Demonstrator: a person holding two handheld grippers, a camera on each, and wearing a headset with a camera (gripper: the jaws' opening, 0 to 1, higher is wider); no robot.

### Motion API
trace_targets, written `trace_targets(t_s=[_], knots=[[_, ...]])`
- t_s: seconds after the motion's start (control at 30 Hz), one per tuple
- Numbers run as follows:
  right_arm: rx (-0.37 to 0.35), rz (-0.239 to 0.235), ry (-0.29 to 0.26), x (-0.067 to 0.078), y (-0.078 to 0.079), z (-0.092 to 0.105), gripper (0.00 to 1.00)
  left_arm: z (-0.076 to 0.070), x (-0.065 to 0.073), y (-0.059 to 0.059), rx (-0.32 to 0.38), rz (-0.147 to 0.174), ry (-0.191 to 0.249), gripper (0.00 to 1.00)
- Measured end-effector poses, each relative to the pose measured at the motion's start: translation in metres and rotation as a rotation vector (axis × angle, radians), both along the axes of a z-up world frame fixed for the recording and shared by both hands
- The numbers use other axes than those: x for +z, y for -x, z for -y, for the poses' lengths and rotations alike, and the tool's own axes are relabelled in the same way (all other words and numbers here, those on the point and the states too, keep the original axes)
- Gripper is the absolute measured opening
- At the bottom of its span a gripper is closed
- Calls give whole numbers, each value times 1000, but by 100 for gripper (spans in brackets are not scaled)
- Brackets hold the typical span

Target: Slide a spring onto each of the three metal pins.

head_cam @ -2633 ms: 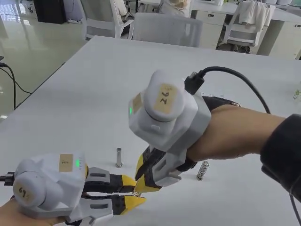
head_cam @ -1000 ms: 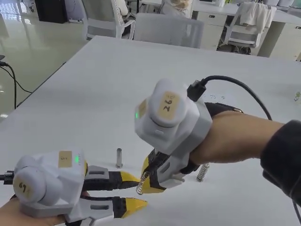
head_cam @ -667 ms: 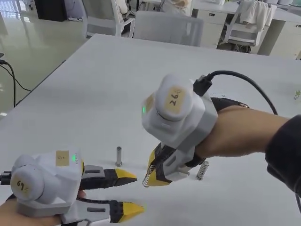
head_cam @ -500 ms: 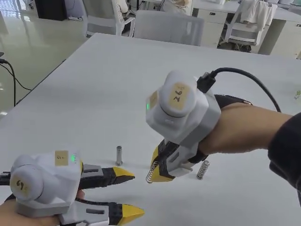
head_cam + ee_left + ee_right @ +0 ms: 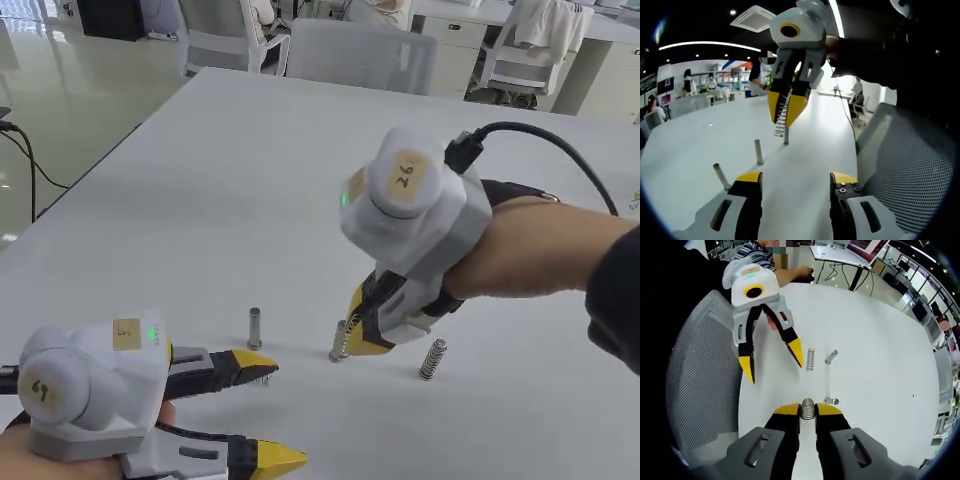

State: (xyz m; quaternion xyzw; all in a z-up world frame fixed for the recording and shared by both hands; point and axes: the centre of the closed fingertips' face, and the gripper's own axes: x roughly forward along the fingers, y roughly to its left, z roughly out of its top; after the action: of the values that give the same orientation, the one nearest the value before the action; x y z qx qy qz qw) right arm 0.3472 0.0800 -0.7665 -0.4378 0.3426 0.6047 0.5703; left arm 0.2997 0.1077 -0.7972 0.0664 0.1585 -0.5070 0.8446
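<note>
Spring [image 5: 781, 118] is pinched between the yellow tips of the right gripper [image 5: 368, 335], whose jaws are closed against its coils near the upper end; its long axis runs close to upright in the left gripper view, leaning a little, with the free end pointing down at the table [image 5: 200, 180]; that lower end meets the top of the far pin [image 5: 786, 136], though I cannot tell whether the coils have gone over the pin or only touch it; in the right gripper view the spring is seen end-on, a ring of wire between the two tips, with that pin just beside it. The middle pin [image 5: 254, 328] stands upright and bare, apart from both grippers; a near post [image 5: 810, 359] stands just beside one tip of the left gripper [image 5: 276, 412] and looks coiled in the right gripper view, but I cannot tell if it is a pin wearing a spring. The left gripper's jaws are spread wide with nothing between them, low over the table, pointing toward the pins. A second spring [image 5: 432, 358] rests on the table just beside the right gripper, leaning steeply, clear of the pins.
</note>
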Motion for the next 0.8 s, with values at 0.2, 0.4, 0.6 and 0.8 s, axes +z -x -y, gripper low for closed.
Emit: trace_targets(t_s=[0.2, 0.4, 0.6, 0.8], knots=[[-13, 21, 10, 2, -11, 4, 8, 0, 1, 0, 3, -1, 7, 51], [-26, 54, 29, 0, -23, 7, 8, -3, 0, 0, 14, -2, 8, 55], [-33, 72, 39, -2, -30, 8, 8, -6, 0, -2, 27, -5, 7, 58], [-35, 77, 34, -1, -32, 6, 8, -9, -2, -3, 43, -11, 8, 63]])
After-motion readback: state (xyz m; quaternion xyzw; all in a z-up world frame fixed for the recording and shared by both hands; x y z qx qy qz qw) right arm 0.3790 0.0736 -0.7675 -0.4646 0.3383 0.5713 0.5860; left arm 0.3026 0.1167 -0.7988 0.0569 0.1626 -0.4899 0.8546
